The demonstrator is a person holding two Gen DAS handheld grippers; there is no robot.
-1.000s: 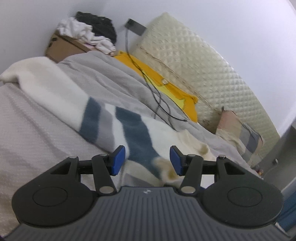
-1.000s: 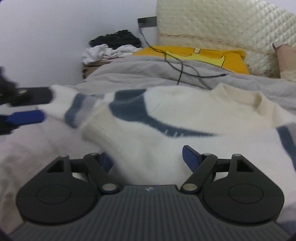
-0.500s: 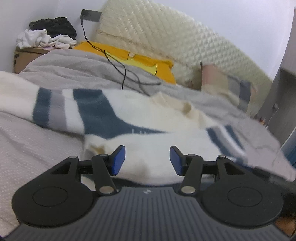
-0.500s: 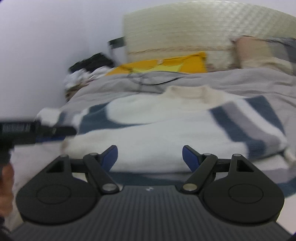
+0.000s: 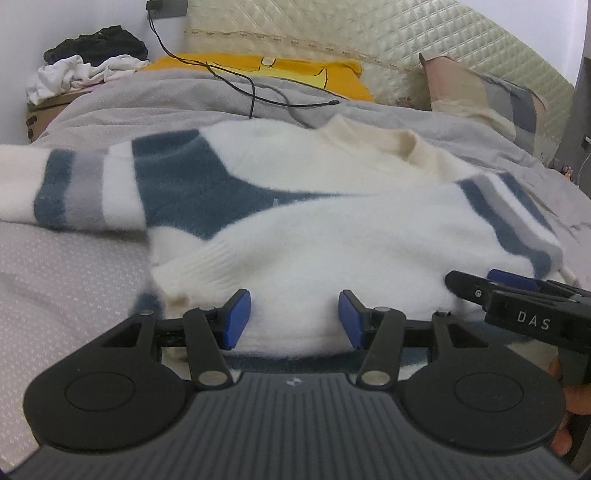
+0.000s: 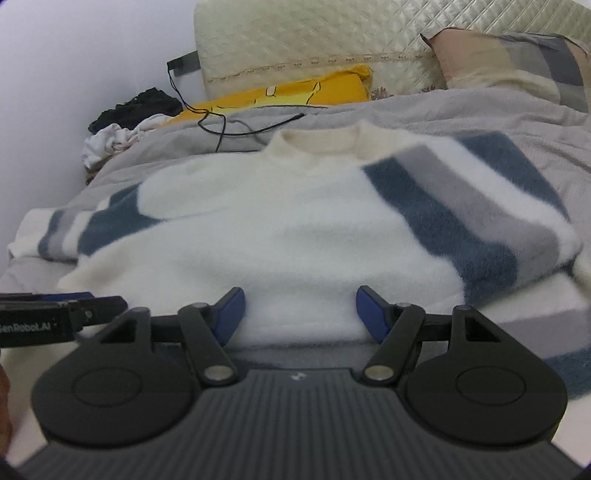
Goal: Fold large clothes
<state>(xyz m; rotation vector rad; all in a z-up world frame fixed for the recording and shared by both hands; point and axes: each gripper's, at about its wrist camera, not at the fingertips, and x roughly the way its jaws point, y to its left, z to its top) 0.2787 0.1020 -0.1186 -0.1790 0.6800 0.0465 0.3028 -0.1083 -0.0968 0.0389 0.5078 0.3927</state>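
A fluffy white sweater with blue and grey stripes lies flat on the bed, collar away from me. One sleeve stretches out to the left; the other is folded across the body, its ribbed cuff near the front edge. My left gripper hovers at the sweater's near edge, jaws apart, with white fabric between the pads and no visible pinch. My right gripper is at the same edge of the sweater, further right. Its jaws are closing around the fabric, and the pads are not seen pressing. Each gripper shows in the other's view: right gripper, left gripper.
A grey duvet covers the bed behind the sweater, with a black cable lying on it. Beyond are a yellow pillow, a plaid pillow and a quilted headboard. Clothes are piled on a cardboard box at the far left.
Both grippers swung round to face the sweater and sank toward its near edge. The right jaws have narrowed a little. The right gripper has come into the left wrist view.
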